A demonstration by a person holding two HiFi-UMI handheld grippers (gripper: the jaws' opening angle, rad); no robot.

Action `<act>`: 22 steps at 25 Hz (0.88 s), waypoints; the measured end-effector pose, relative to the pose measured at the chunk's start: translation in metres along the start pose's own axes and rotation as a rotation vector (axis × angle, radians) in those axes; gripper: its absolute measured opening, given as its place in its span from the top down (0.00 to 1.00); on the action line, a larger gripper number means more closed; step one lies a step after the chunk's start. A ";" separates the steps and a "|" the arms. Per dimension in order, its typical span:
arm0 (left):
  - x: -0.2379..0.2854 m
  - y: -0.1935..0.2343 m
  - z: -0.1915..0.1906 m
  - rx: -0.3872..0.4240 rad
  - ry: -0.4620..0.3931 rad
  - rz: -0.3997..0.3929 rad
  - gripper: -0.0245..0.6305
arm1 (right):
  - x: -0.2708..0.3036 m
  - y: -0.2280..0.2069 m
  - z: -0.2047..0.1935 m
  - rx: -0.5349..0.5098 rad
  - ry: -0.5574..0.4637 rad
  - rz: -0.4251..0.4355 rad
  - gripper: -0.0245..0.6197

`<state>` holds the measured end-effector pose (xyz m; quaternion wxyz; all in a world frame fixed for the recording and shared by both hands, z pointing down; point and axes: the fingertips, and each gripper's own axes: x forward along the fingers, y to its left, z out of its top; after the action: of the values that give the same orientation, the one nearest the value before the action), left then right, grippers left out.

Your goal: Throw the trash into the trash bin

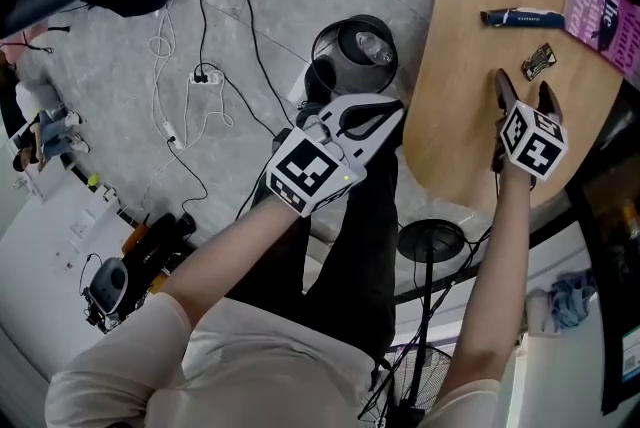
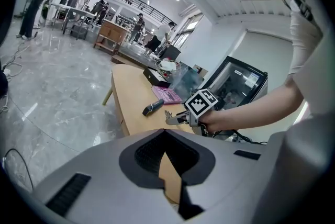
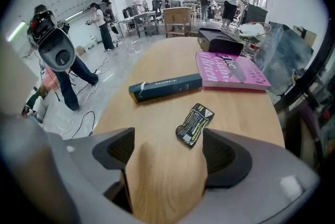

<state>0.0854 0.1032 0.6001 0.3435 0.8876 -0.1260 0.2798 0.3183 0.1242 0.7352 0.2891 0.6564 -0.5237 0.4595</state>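
A pale beige short-sleeved top (image 1: 250,356) and black trousers (image 1: 350,246) are worn. The left gripper (image 1: 372,121) and right gripper (image 1: 521,94) are moulded in grey, each topped by a white cube (image 1: 310,171) printed with black square markers

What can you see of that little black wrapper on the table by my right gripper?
The black wrapper is a small flat packet, foil or plastic by its look, with yellowish print and a pale triangle at its far corner; its edges look crinkled. It lies flat and slanted on the wooden table, just ahead of the open right gripper, ungripped, apart from the dark box and pink book.
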 end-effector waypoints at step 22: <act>0.005 0.021 -0.023 -0.043 0.016 0.049 0.95 | 0.039 -0.032 0.007 -0.055 -0.008 0.019 0.63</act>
<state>0.0715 0.1034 0.6283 0.3567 0.8743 -0.1509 0.2926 0.3518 0.1110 0.7708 0.3004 0.6450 -0.5436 0.4452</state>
